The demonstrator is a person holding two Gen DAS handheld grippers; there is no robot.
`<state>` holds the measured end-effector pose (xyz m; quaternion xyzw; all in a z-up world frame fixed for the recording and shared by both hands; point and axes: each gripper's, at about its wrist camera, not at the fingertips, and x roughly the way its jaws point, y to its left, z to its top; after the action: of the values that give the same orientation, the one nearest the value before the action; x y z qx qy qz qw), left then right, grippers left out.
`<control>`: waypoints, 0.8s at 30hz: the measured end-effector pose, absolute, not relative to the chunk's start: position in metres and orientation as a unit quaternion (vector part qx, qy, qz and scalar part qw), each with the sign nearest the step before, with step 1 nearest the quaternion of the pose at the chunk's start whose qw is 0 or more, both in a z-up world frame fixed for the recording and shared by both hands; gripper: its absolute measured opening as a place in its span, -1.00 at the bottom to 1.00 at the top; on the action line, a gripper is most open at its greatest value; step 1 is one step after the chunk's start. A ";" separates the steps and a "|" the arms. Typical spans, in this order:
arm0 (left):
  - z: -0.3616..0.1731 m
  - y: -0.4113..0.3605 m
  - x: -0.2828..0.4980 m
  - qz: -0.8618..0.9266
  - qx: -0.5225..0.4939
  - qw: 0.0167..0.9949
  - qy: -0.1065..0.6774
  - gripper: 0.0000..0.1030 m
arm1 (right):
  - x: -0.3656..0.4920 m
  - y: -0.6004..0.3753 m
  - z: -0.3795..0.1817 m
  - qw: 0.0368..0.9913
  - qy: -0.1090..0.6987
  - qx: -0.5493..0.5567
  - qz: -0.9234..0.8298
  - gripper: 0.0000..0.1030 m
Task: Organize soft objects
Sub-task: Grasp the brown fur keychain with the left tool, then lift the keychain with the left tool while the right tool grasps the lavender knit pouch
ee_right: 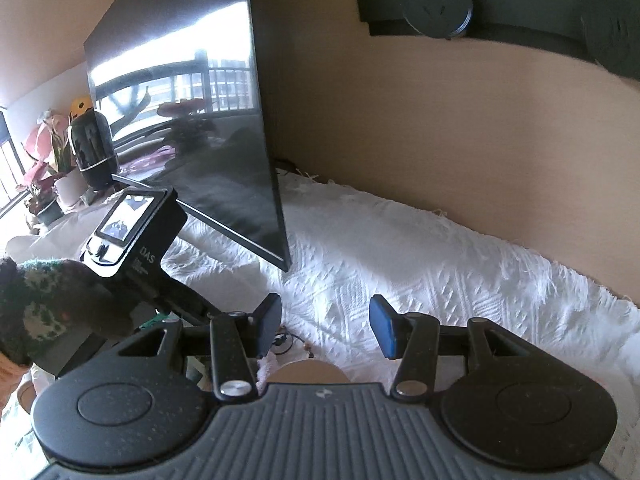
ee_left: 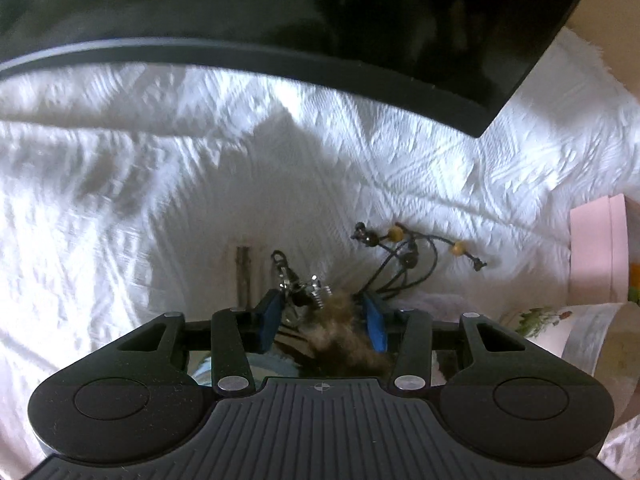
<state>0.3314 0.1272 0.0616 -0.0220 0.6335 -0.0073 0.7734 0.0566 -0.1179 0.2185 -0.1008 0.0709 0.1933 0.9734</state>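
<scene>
In the left wrist view, the left tool points down at a white cloth and is clamped on a brown furry charm; its clips and beaded cords trail onto the cloth. A black screen stands above, a pink box at right. In the right wrist view, a knit-gloved hand shows at left; the right tool stands apart, empty.

White textured cloth covers surface, fringed edge against tan wall. Large black glossy screen stands on cloth, reflecting bright window and balcony railing. Potted pink-leaved plants at far left in strong daylight. Dark wall fixture above.
</scene>
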 end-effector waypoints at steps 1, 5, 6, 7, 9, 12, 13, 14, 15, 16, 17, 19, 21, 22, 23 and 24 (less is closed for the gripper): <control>0.058 0.127 0.332 -0.008 -0.026 0.771 0.637 -0.12 | 0.060 -0.120 0.218 0.973 0.073 -0.098 0.194 -0.06; 0.058 0.123 0.332 -0.013 -0.010 0.787 0.617 -0.63 | 0.071 -0.128 0.217 0.975 0.079 -0.093 0.187 -0.06; 0.060 0.124 0.330 -0.024 -0.019 0.792 0.610 -0.63 | 0.073 -0.129 0.217 0.975 0.078 -0.092 0.185 -0.06; 0.064 0.125 0.328 -0.036 -0.030 0.798 0.601 -0.64 | 0.073 -0.129 0.217 0.976 0.078 -0.091 0.184 -0.06; 0.074 0.127 0.318 -0.053 -0.036 0.815 0.576 -0.66 | 0.073 -0.130 0.219 0.976 0.078 -0.090 0.183 -0.06; 0.095 0.127 0.299 -0.074 -0.021 0.845 0.529 -0.67 | 0.071 -0.128 0.220 0.976 0.076 -0.089 0.183 -0.06; 0.104 0.129 0.291 -0.081 -0.020 0.856 0.509 -0.67 | 0.070 -0.128 0.220 0.976 0.075 -0.091 0.182 -0.06; 0.114 0.132 0.282 -0.088 -0.023 0.865 0.493 -0.67 | 0.069 -0.127 0.220 0.976 0.075 -0.092 0.183 -0.06; 0.124 0.136 0.270 -0.098 -0.025 0.875 0.474 -0.67 | 0.068 -0.125 0.221 0.976 0.075 -0.092 0.183 -0.06; 0.133 0.140 0.265 -0.105 -0.027 0.882 0.458 -0.67 | 0.068 -0.123 0.221 0.975 0.076 -0.093 0.185 -0.06; 0.143 0.144 0.257 -0.110 -0.029 0.890 0.441 -0.67 | 0.068 -0.120 0.221 0.975 0.078 -0.093 0.187 -0.06; 0.159 0.149 0.248 -0.117 -0.034 0.901 0.416 -0.68 | 0.069 -0.113 0.221 0.973 0.084 -0.095 0.193 -0.06; 0.173 0.150 0.237 -0.125 -0.041 0.910 0.393 -0.68 | 0.070 -0.104 0.220 0.971 0.090 -0.099 0.200 -0.06; 0.177 0.153 0.233 -0.129 -0.041 0.913 0.384 -0.68 | 0.070 -0.099 0.219 0.969 0.093 -0.104 0.203 -0.06; 0.180 0.156 0.228 -0.133 -0.039 0.917 0.374 -0.68 | 0.070 -0.093 0.218 0.968 0.095 -0.109 0.204 -0.06; 0.182 0.158 0.225 -0.135 -0.036 0.920 0.367 -0.68 | 0.071 -0.086 0.216 0.967 0.099 -0.116 0.203 -0.06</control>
<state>0.2247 0.1583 0.1823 -0.0362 0.3672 -0.1354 0.9195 0.0707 -0.0864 0.2161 -0.1158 0.0987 0.2034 0.9672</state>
